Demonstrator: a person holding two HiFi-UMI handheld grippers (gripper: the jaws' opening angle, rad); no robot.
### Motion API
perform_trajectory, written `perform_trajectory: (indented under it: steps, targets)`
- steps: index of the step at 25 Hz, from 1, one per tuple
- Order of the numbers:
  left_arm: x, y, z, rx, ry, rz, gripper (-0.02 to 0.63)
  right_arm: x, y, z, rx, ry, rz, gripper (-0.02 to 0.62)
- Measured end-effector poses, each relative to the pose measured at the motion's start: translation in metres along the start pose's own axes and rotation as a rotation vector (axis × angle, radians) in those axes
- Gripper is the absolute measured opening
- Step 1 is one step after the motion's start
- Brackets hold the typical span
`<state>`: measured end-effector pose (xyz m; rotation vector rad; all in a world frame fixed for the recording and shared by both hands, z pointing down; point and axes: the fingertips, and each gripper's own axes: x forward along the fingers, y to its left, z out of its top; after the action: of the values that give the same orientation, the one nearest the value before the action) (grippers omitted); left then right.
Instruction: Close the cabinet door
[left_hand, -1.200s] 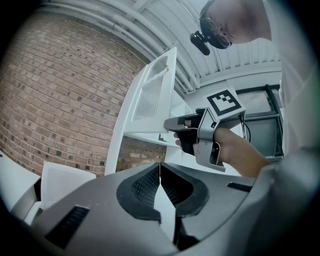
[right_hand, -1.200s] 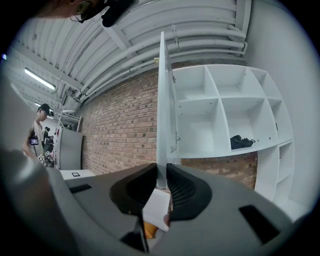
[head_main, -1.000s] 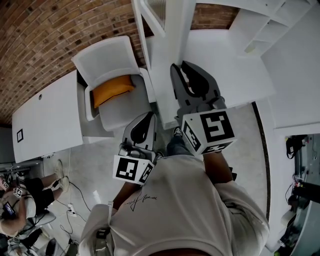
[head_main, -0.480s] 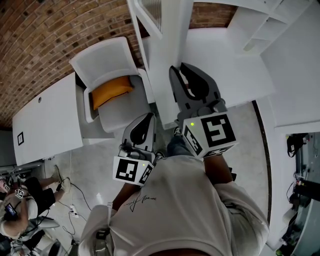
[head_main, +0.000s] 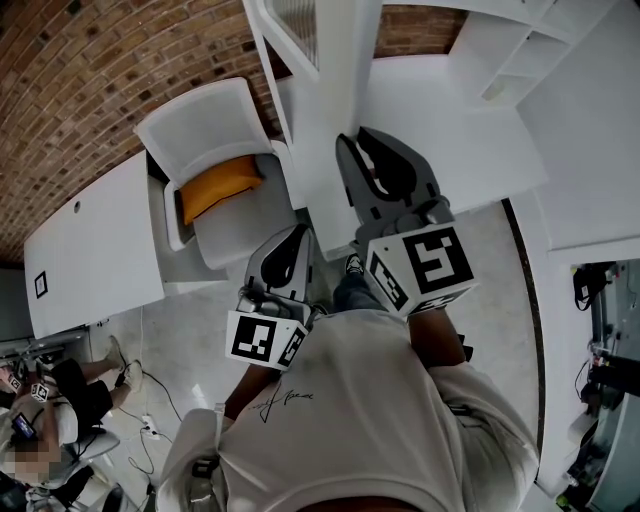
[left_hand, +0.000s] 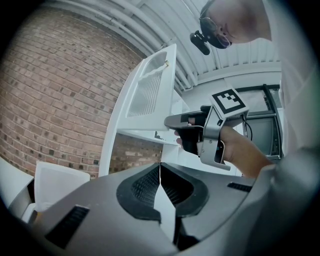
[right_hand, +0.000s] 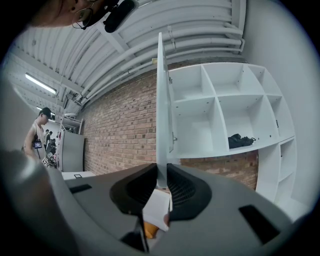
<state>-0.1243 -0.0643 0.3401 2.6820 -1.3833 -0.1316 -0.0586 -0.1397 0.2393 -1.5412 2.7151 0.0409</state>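
A white chair (head_main: 205, 120) with an orange cushion (head_main: 220, 186) stands at the left. Just right of it, the left gripper (head_main: 297, 236) is held low, its jaws clenched together on nothing. At centre, the cabinet door (head_main: 335, 90) stands open. The right gripper (head_main: 357, 148) grasps the door's lower edge between its jaws. White shelves (right_hand: 225, 115) lie to the right, well apart from the door's free edge.
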Motion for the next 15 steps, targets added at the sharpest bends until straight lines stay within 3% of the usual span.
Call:
perform_trajectory:
  steps: [15]
  targets:
    - [0.015,-0.006,-0.003,0.003,0.013,-0.02,0.017,-0.002,-0.017,-0.001,0.005,-0.001,-0.013,0.067]
